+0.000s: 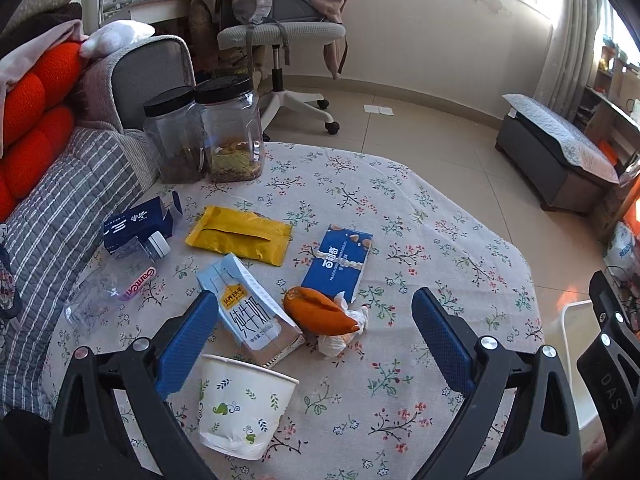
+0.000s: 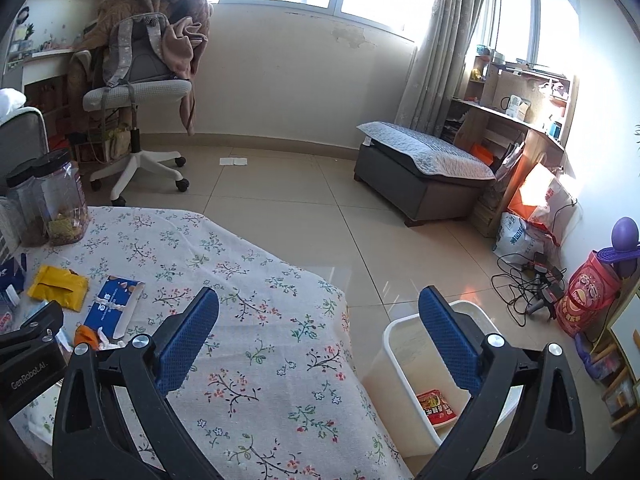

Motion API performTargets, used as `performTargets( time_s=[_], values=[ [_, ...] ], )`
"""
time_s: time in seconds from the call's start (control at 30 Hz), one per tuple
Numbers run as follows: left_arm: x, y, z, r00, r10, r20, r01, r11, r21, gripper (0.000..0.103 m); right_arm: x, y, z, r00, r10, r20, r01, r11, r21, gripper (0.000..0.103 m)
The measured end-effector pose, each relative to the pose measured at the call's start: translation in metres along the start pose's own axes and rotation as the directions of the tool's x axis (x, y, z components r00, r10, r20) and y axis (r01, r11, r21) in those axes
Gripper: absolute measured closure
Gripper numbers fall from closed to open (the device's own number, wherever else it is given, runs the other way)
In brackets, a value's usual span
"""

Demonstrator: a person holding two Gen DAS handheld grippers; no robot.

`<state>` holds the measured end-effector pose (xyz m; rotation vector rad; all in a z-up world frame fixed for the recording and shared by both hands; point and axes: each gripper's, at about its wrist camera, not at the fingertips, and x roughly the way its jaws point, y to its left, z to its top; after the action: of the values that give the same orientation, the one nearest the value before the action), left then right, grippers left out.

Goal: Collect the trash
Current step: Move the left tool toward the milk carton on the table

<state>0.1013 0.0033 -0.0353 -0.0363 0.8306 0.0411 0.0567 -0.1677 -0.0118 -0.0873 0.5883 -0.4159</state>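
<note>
Sunlit tiled floor surrounds your work surface, a table under a floral tablecloth (image 1: 440, 232) with a striped sofa at its left edge. Starting at the left of the left wrist view, you have two black-lidded clear jars (image 1: 208, 136) standing at the far corner, a dark blue carton (image 1: 136, 226) lying near the sofa side, and a crumpled clear plastic wrapper (image 1: 100, 300) just in front of it. Moving right, a yellow packet (image 1: 240, 236) lies flat, and nearer to you a light blue milk carton (image 1: 252, 308) rests on its side, just beside a paper cup (image 1: 240, 408) tipped over with its mouth toward the carton. Next comes an orange peel (image 1: 320, 316) lying against a wad of white tissue (image 1: 344, 340), and behind them a blue biscuit box (image 1: 340, 264). Your left gripper (image 1: 312, 332) hangs over this clutter with its jaws spread wide and nothing between them; its left finger is beside the milk carton. Further right, off the table's edge, your right gripper (image 2: 320, 336) is likewise released and empty, its fingers straddling the table corner and a white bin (image 2: 400, 344) on the floor. A red snack wrapper (image 2: 436, 404) lies at the bottom of that bin.
</note>
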Motion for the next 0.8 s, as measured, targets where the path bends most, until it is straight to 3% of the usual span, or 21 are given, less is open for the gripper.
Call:
performTargets(
  time_s=[0.23,0.4,0.57,0.8],
  values=[
    [0.04,0.05,0.001,0.992,0.065,-0.109,-0.072,0.995,-0.062,0.008,-0.005,0.037,0.001,0.998,0.061,-0.013,-0.062,0.996,-0.059,0.007],
    [0.074,0.086,0.012,0.975,0.095,-0.2,-0.117,0.988,-0.104,0.008,-0.003,0.059,0.0,0.996,0.087,-0.031,-0.09,0.99,-0.108,0.007],
    [0.114,0.113,0.02,0.941,-0.002,-0.339,-0.079,0.972,-0.223,0.008,0.006,0.068,-0.005,0.994,0.089,-0.066,-0.098,0.985,-0.144,0.007],
    [0.15,0.106,0.008,0.888,-0.133,-0.44,-0.008,0.953,-0.304,0.009,0.025,0.07,-0.012,0.988,0.08,-0.133,-0.102,0.982,-0.162,0.007]
  ],
)
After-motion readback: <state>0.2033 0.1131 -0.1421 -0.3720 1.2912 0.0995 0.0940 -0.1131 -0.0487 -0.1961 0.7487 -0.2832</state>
